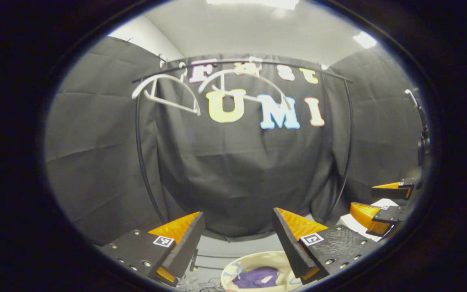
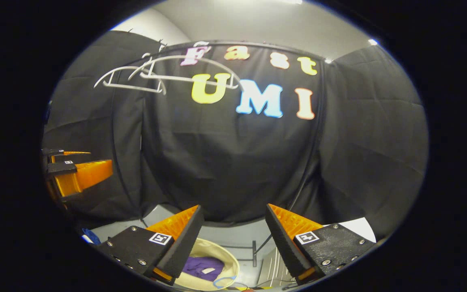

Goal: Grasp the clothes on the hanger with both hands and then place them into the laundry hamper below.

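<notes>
The purple clothes (image 1: pixel 255 279) lie bunched inside the laundry hamper (image 1: pixel 233 268), low in front of me on the floor. I take the hamper as my landmark. In the right gripper view the same purple clothes (image 2: pixel 202 266) sit inside the cream rim of the hamper (image 2: pixel 229 259).

Well above the hamper, two white hangers (image 1: pixel 168 95) hang bare on the rail (image 1: pixel 258 63). I judge the placing done, with only pulling clear left.

My left gripper (image 1: pixel 237 227) hovers above the hamper's near rim, fingers spread wide with nothing between them. My right gripper (image 2: pixel 233 221) is likewise released and empty, also above the hamper.

From the left gripper view I see my right gripper off to the hamper's right, well apart. The next move wants a straight retreat up and back. There is free room between hamper and hangers; the rack's upright poles flank it on both sides.
</notes>
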`<state>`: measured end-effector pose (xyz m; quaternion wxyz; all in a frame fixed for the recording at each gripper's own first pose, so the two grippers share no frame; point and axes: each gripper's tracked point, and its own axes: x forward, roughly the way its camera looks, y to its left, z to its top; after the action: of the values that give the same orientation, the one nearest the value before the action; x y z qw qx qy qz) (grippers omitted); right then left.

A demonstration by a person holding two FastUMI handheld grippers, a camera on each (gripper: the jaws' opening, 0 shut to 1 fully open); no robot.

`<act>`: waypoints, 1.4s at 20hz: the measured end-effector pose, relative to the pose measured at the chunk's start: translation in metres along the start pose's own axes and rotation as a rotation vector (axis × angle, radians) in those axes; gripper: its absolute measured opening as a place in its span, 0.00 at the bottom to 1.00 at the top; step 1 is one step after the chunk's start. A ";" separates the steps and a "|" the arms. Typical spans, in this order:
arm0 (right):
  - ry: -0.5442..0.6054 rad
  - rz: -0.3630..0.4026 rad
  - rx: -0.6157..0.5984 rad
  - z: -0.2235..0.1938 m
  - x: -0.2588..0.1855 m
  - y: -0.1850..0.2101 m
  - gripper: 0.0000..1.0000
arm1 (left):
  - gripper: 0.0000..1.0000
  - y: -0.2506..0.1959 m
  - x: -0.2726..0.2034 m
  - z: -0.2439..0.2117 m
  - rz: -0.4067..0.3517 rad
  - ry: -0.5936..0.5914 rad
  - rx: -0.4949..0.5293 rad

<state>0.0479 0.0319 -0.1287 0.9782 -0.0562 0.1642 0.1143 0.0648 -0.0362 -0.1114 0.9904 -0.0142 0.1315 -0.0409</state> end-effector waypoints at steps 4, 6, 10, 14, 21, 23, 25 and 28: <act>-0.119 -0.056 -0.008 0.043 -0.026 -0.037 0.95 | 1.00 0.004 -0.026 0.072 0.026 -0.126 -0.012; -0.161 -0.075 -0.006 0.058 -0.034 -0.048 0.95 | 1.00 0.003 -0.046 0.118 0.034 -0.177 -0.011; -0.218 -0.100 0.027 0.087 -0.066 -0.071 0.95 | 1.00 -0.004 -0.074 0.149 0.025 -0.229 -0.004; -0.267 -0.130 0.041 0.110 -0.086 -0.089 0.95 | 1.00 -0.002 -0.097 0.156 0.042 -0.244 0.036; -0.318 -0.152 0.059 0.127 -0.102 -0.097 0.96 | 1.00 -0.009 -0.107 0.154 0.059 -0.232 0.047; -0.316 -0.152 0.062 0.127 -0.102 -0.097 0.94 | 1.00 -0.010 -0.108 0.157 0.059 -0.234 0.052; -0.314 -0.149 0.065 0.127 -0.103 -0.095 0.96 | 1.00 -0.007 -0.108 0.159 0.064 -0.239 0.052; -0.326 -0.130 0.067 0.130 -0.102 -0.089 0.95 | 0.96 -0.005 -0.109 0.162 0.071 -0.251 0.052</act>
<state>0.0157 -0.0561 0.0344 0.9985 -0.0148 0.0030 0.0529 0.0018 -0.0293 0.0730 0.9999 0.0113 0.0060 -0.0073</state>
